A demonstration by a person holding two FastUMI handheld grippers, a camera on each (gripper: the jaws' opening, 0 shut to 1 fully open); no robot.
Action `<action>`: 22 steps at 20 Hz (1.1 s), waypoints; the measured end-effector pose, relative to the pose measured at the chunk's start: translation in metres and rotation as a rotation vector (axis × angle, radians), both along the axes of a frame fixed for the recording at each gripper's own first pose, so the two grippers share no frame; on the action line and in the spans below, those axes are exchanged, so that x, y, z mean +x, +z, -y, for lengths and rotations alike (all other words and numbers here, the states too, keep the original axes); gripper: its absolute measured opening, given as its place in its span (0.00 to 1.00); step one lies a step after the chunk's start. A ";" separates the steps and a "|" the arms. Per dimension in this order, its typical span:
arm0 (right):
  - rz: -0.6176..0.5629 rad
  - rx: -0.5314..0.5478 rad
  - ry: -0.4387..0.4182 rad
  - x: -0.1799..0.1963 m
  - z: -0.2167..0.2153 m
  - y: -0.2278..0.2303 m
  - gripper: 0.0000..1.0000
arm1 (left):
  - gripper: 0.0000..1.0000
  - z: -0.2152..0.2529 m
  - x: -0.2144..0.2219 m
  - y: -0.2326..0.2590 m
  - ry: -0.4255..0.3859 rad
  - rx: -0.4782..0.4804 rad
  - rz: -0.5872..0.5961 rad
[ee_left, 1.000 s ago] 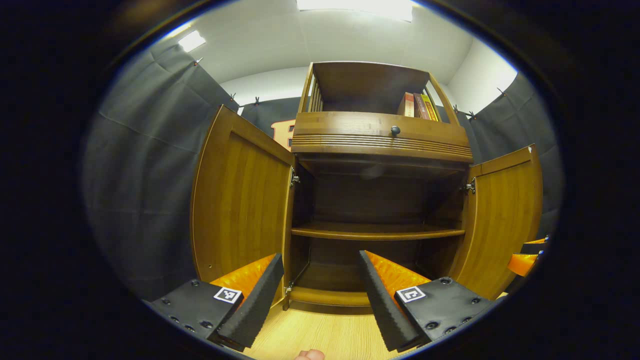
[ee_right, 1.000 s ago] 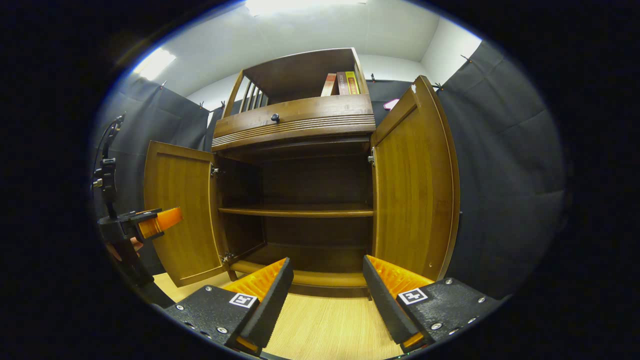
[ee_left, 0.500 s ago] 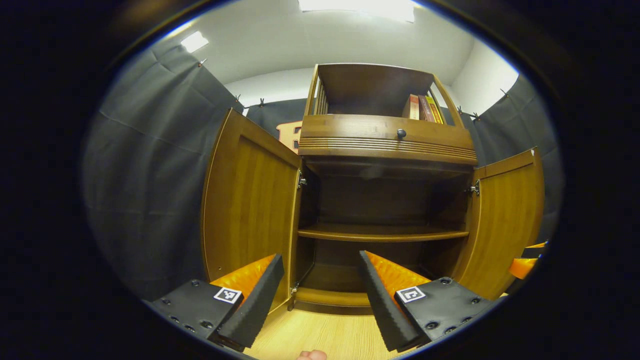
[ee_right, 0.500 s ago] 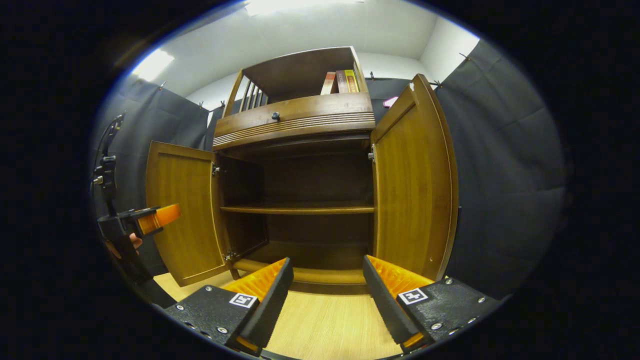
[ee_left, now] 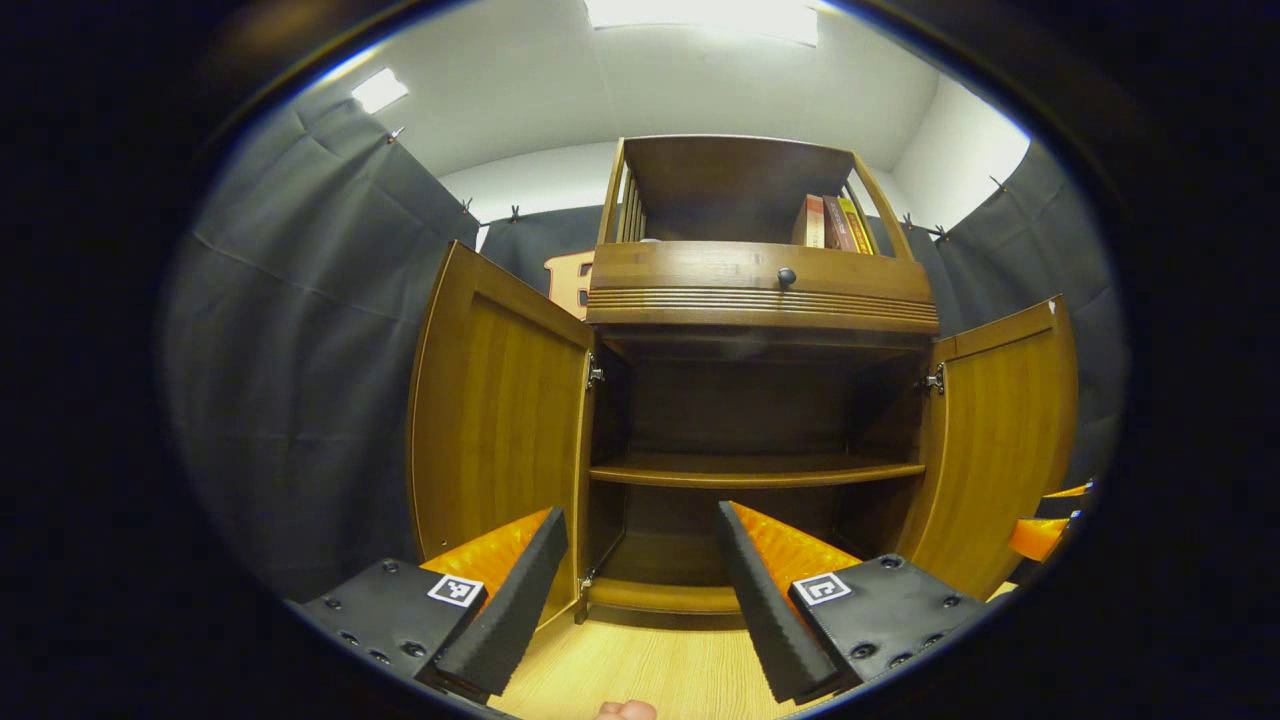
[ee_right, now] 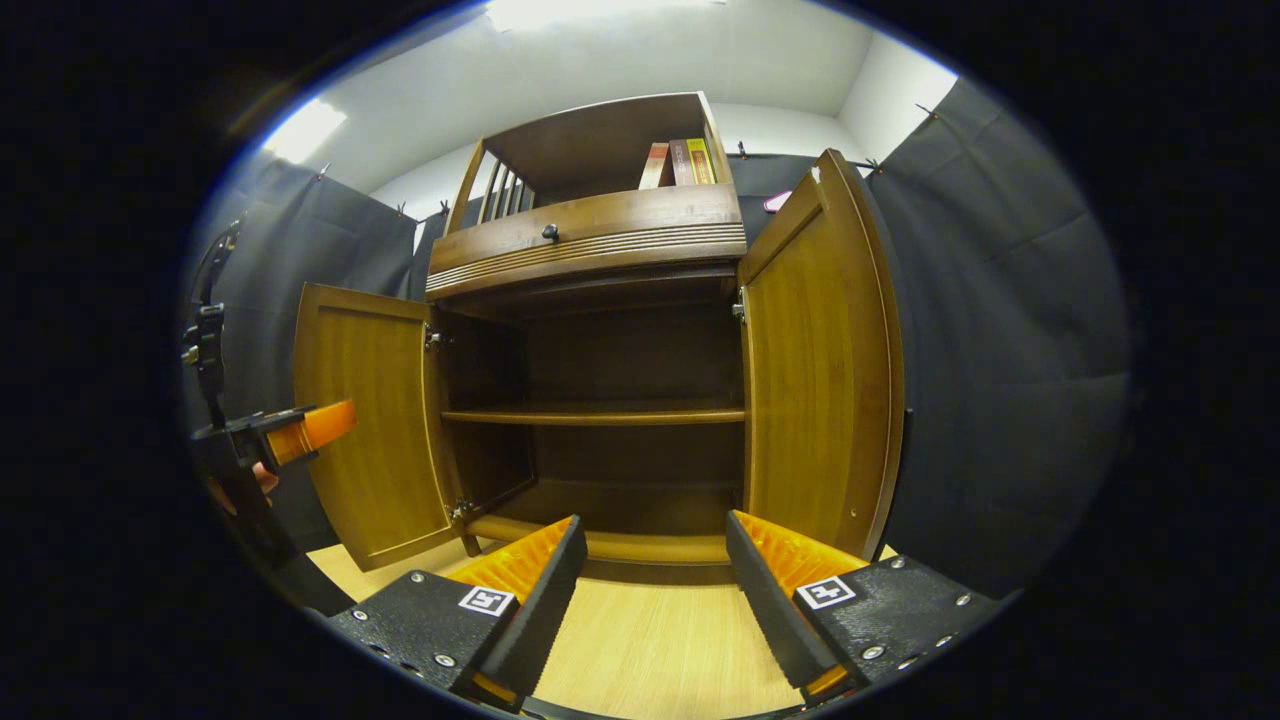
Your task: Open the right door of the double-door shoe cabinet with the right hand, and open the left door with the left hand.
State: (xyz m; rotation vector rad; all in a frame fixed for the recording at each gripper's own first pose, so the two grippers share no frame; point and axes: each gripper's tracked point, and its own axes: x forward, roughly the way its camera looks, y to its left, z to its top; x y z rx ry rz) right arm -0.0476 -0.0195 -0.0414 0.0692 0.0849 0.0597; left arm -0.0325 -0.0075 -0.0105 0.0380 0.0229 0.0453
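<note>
**Both cabinet doors stand open; both tongs empty**

Two doors of the shoe cabinet (ee_left: 760, 400) are swung wide. In the left gripper view, the left door (ee_left: 495, 420) hangs outward on its hinges just beyond my left gripper (ee_left: 640, 590), and the right door (ee_left: 995, 440) stands open at the far side. In the right gripper view, the right door (ee_right: 815, 370) rises just above my right gripper (ee_right: 655, 600), with the left door (ee_right: 365, 420) open across from it.

My left gripper has its jaws spread wide and holds nothing; neither finger touches the door or the cabinet. My right gripper is likewise spread wide, holding nothing, clear of the wood.

Inside the cabinet, one shelf (ee_right: 595, 416) crosses the dark interior. Above the doors sits a drawer (ee_left: 760, 272) with a small dark knob (ee_left: 786, 275), and over that an open top shelf carrying a few books (ee_left: 835, 222) upright at its right end.

Light wood floor (ee_right: 660, 650) lies under both tongs. In the right gripper view, my left gripper (ee_right: 300, 435) shows off to the left, near the left door's outer edge, a hand behind it.
</note>
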 end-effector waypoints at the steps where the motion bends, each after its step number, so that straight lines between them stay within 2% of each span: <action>1: 0.000 -0.003 0.002 -0.001 -0.001 0.000 0.87 | 0.95 0.000 -0.002 -0.001 0.001 -0.007 -0.001; 13: 0.034 0.057 0.023 -0.003 -0.013 0.020 0.87 | 0.95 -0.001 -0.006 0.002 0.003 -0.021 -0.001; 18: 0.034 0.024 0.007 -0.011 -0.008 0.016 0.87 | 0.95 0.003 -0.008 0.004 -0.020 -0.040 0.009; 22: 0.054 0.042 0.026 -0.012 -0.016 0.022 0.87 | 0.95 -0.004 -0.006 0.009 -0.014 -0.029 0.025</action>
